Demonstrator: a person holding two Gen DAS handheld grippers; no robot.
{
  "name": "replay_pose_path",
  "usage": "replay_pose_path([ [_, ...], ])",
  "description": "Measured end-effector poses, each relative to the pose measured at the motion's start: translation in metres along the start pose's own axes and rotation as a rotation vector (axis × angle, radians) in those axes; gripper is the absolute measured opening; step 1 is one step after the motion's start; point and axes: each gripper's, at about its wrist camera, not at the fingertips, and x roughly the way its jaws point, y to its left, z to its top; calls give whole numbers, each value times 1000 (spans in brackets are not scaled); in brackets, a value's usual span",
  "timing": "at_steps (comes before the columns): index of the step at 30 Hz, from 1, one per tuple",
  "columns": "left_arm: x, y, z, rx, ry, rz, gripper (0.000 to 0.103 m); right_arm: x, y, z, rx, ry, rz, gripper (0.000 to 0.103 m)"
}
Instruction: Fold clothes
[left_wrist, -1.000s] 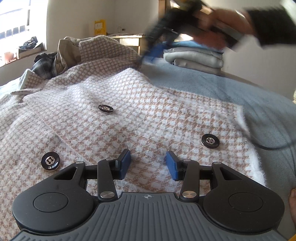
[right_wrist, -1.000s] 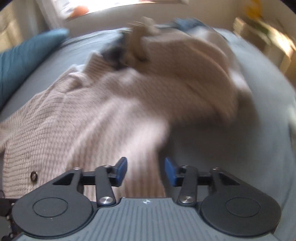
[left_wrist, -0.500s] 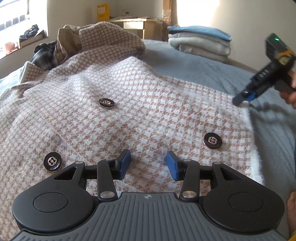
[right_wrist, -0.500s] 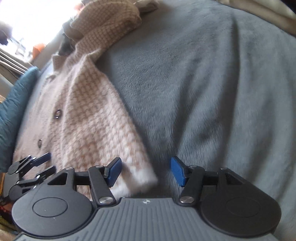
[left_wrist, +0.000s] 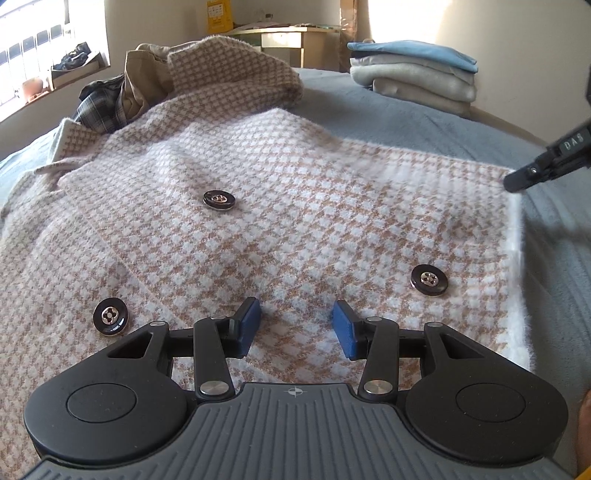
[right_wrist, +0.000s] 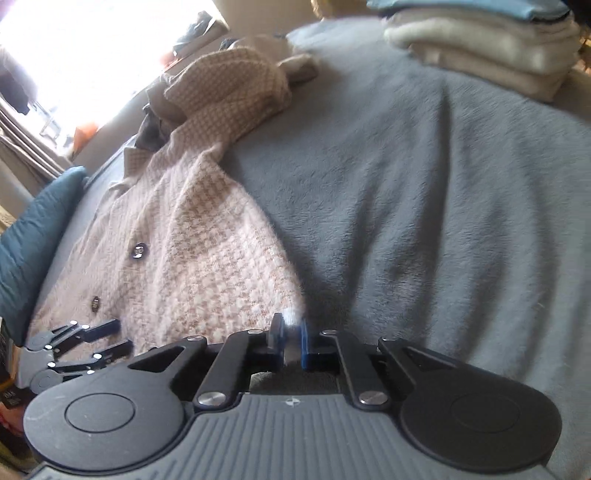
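Right tongs (right_wrist: 291, 338) just closed, now clenched on white hem corner of houndstooth cardigan (left_wrist: 295, 206) spread on bed (right_wrist: 443, 221); left tongs (left_wrist: 295, 325) released, hovering over buttoned front. Garment runs lengthwise away from pinched corner toward collar; right hand nearer hem.

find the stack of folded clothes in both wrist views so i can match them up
Left wrist: the stack of folded clothes sits upper right, at the far edge of the grey blanket, blue piece on top.
Right wrist: the same stack is at the top right corner, partly cut off by the frame.
Shared landmark: the checked cardigan, whose corner is pinched in the right gripper.
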Motion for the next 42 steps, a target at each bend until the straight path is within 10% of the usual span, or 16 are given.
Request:
replay_pose_path([
  [13,-1,1,-4,8,-21,-5,44,20,0,-15,20,38,-126,9],
  [19,-2,4,-6,-2,-39,-23,44,-18,13,-12,-33,-130,-202,26],
  [28,-15,-1,1,60,-38,-21,45,31,111,-19,-443,-146,-58,25],
  [32,-36,-23,2,179,-109,-91,45,45,112,-9,-438,-139,-16,24],
  [42,-25,-61,-20,303,16,-232,45,72,81,-22,-553,6,32,23],
])
